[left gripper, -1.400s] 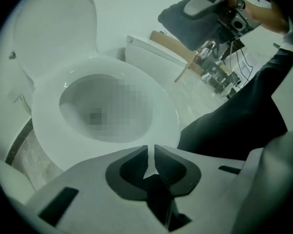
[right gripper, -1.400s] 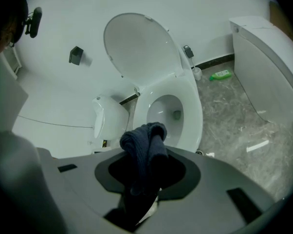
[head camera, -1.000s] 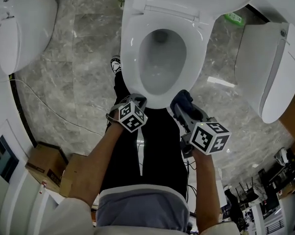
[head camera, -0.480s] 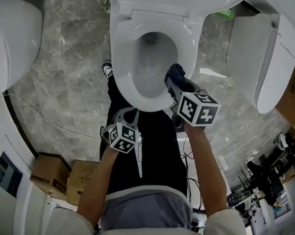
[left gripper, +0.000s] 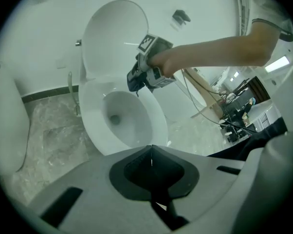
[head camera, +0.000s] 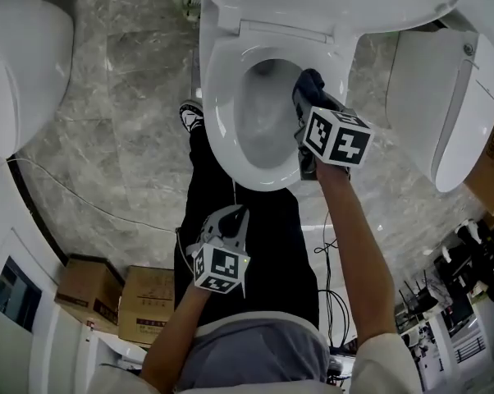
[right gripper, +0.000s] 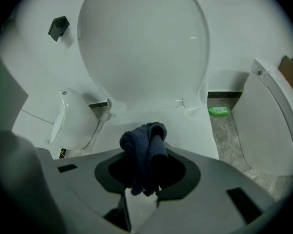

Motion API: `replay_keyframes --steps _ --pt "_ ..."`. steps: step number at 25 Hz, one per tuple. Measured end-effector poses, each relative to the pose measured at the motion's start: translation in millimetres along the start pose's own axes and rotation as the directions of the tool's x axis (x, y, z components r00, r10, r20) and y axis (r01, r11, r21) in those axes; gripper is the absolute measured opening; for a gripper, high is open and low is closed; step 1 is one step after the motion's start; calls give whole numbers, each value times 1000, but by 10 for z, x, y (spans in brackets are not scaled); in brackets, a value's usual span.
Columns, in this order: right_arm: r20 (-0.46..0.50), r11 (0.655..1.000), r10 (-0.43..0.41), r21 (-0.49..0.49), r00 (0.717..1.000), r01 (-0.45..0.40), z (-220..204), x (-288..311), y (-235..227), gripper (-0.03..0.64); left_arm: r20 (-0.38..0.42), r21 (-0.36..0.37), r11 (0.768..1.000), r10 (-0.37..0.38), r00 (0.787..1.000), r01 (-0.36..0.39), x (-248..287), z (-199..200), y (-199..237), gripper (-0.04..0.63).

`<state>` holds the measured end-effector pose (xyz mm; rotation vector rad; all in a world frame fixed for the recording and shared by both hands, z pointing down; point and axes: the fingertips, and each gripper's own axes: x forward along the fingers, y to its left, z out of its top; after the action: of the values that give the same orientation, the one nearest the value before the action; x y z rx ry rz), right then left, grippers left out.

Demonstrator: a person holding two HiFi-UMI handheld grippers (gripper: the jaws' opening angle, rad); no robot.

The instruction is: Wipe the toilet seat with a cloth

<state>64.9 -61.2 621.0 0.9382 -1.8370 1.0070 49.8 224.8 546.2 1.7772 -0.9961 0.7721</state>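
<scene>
Gripping a bunched dark blue cloth [right gripper: 145, 147], the right gripper [head camera: 310, 97] has its jaws clenched on the fabric, whose rolled end sticks out past the tips. In the head view that end sits over the right-hand limb of the toilet seat [head camera: 218, 117], toward the hinge. It seems to touch the rim there, though contact cannot be confirmed. The seat's ring runs long from hinge to front, pointing back at the person, so the wiping stroke probably has to follow that limb toward the front curve and round to the other side. The raised lid [right gripper: 141, 43] stands just ahead of the cloth. The left gripper [head camera: 228, 222] hangs low by the person's leg, well apart from the seat, its jaws pressed together on nothing; the right is plainly the nearer and the working one
</scene>
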Motion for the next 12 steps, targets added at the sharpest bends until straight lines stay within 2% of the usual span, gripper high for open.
replay_keyframes --steps 6,12 --pt "10 991 -131 7 991 131 200 307 -86 106 -1 -72 997 2 1000 -2 -124 -70 106 11" --pt "-4 987 -155 37 988 155 262 527 94 106 21 -112 994 16 1000 -13 -276 -84 362 11"
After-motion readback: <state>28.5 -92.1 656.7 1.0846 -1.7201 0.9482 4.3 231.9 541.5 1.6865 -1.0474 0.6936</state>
